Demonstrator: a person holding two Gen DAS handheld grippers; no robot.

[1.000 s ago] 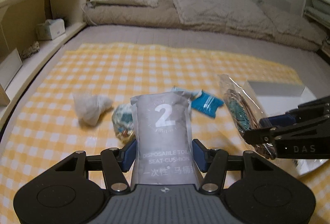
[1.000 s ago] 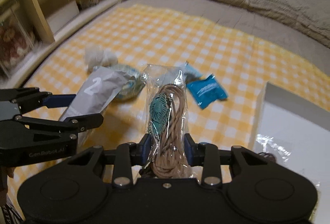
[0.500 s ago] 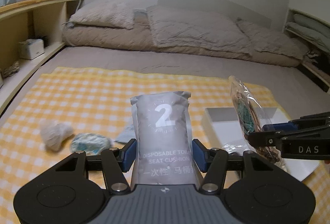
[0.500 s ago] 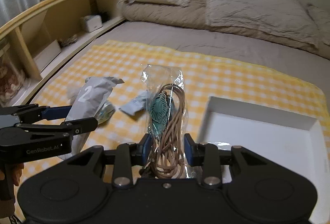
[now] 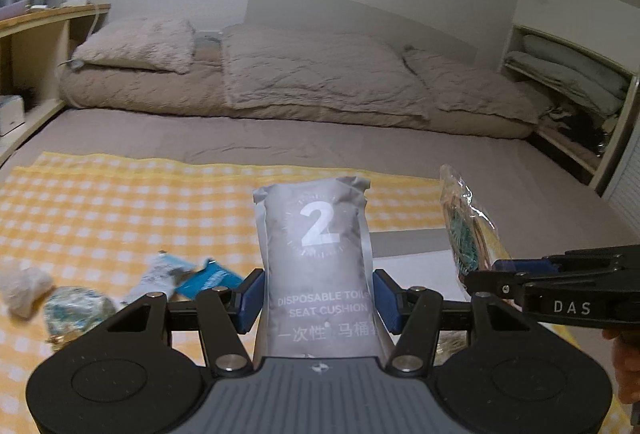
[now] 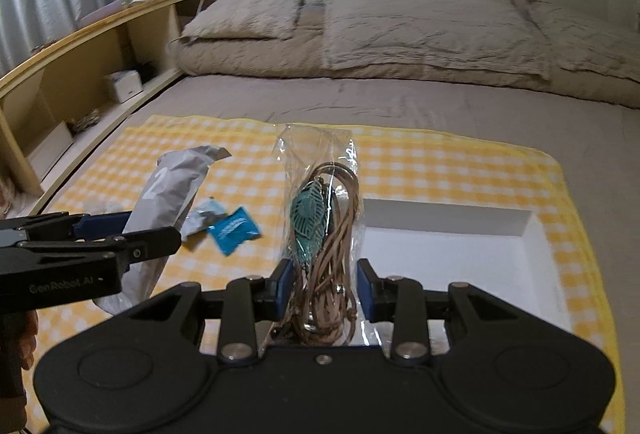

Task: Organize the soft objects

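Presently, the left gripper (image 5: 318, 300) clamps a grey pouch (image 5: 316, 258) upright; the right gripper (image 6: 323, 286) pinches a clear bag of cord (image 6: 320, 218), above the checked cloth (image 6: 400, 158) beside the white tray (image 6: 480, 254).

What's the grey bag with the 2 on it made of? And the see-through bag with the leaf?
The grey packet looks like matte plastic film: smooth, softly creased, printed lettering. The clear bag seems thin glossy plastic, since it crinkles and glints. Inside, tan cords that might be leather or faux leather, and a teal leaf, possibly painted metal.
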